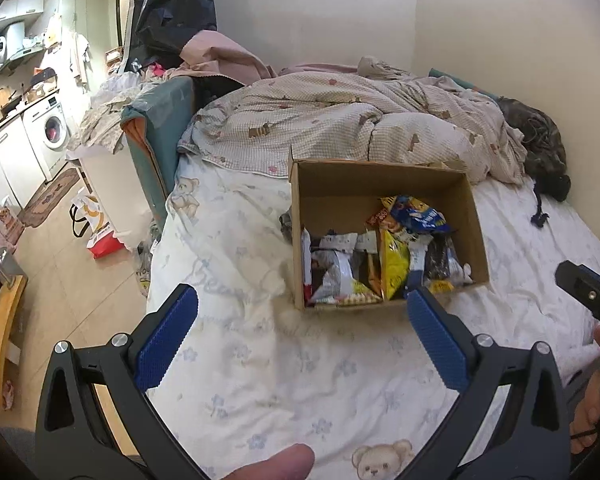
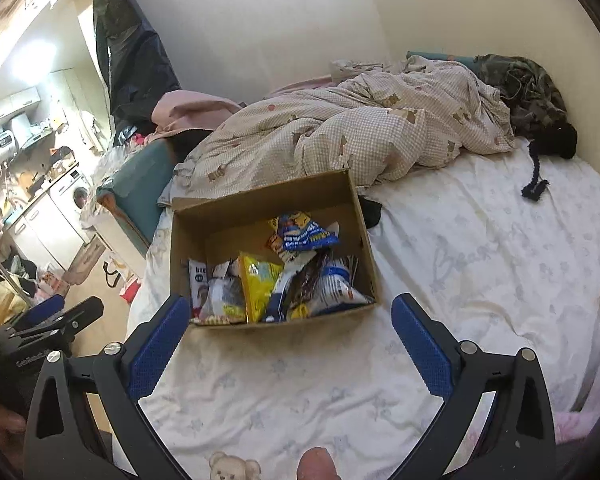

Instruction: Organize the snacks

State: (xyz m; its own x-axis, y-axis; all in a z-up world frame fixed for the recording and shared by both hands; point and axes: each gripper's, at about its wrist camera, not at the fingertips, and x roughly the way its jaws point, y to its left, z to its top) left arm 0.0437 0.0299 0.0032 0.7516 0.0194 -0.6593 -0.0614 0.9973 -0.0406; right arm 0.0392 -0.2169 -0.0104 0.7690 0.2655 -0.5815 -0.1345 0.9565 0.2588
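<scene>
An open cardboard box [image 1: 340,184] stands on the bed and holds several snack packets, among them a yellow bag [image 1: 394,268] and a blue bag [image 1: 422,216] on top. It also shows in the right wrist view [image 2: 260,204], with the yellow bag [image 2: 258,284] and blue bag [image 2: 306,234]. My left gripper [image 1: 302,300] is open and empty, just in front of the box. My right gripper [image 2: 290,310] is open and empty, also at the box's near edge. The right gripper's tip [image 1: 584,288] shows at the right of the left view.
The bed has a white bear-print sheet [image 1: 260,360]. A crumpled checked duvet [image 1: 340,120] lies behind the box. A dark camouflage garment [image 2: 532,92] lies by the wall. The floor, a paper bag [image 1: 96,224] and a washing machine [image 1: 50,132] are to the left.
</scene>
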